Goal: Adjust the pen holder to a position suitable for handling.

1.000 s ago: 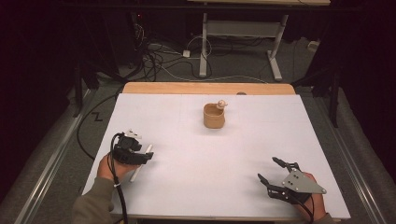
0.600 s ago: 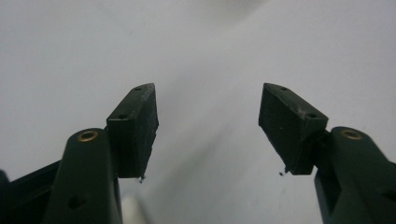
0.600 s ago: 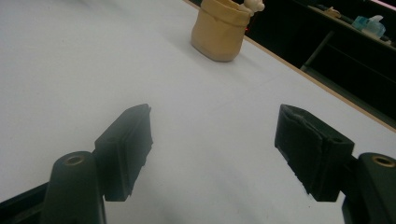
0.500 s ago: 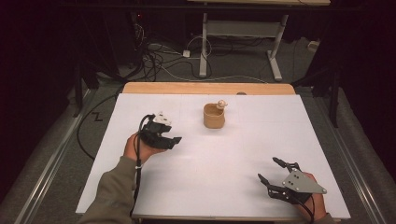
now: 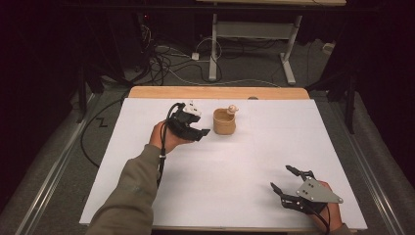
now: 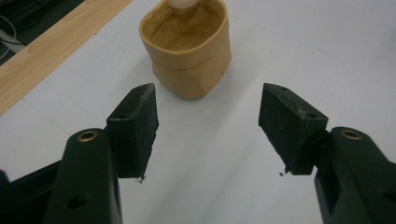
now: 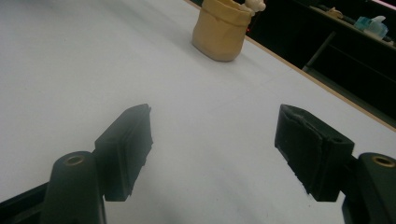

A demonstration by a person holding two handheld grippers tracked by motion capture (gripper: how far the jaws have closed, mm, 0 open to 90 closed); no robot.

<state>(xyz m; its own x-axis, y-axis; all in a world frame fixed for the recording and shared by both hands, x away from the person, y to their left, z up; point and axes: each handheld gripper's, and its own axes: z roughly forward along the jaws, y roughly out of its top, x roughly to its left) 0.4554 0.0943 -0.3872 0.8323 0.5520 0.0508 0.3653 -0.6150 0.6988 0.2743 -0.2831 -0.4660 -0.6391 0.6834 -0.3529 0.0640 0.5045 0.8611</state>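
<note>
A small tan pouch-like cup (image 5: 224, 122) stands upright toward the back of the white table, with a pale rounded object (image 5: 233, 109) sticking out of its top. My left gripper (image 5: 201, 133) is held open just left of the cup, apart from it; in the left gripper view the cup (image 6: 188, 50) sits a short way ahead of its spread jaws. Near the front right corner my right gripper (image 5: 282, 179) rests open on the table, and in the right gripper view the cup (image 7: 221, 30) stands far off beyond its jaws.
The white table sheet (image 5: 235, 171) has a wooden strip (image 5: 215, 92) along its far edge. Beyond it, cables (image 5: 166, 61) lie on the dark floor under a metal desk frame (image 5: 249, 44). A person's sleeve (image 5: 129, 196) reaches in from the bottom left.
My left gripper has travelled from the front left of the table forward and rightward, ending close beside the cup. The right gripper has stayed where it was.
</note>
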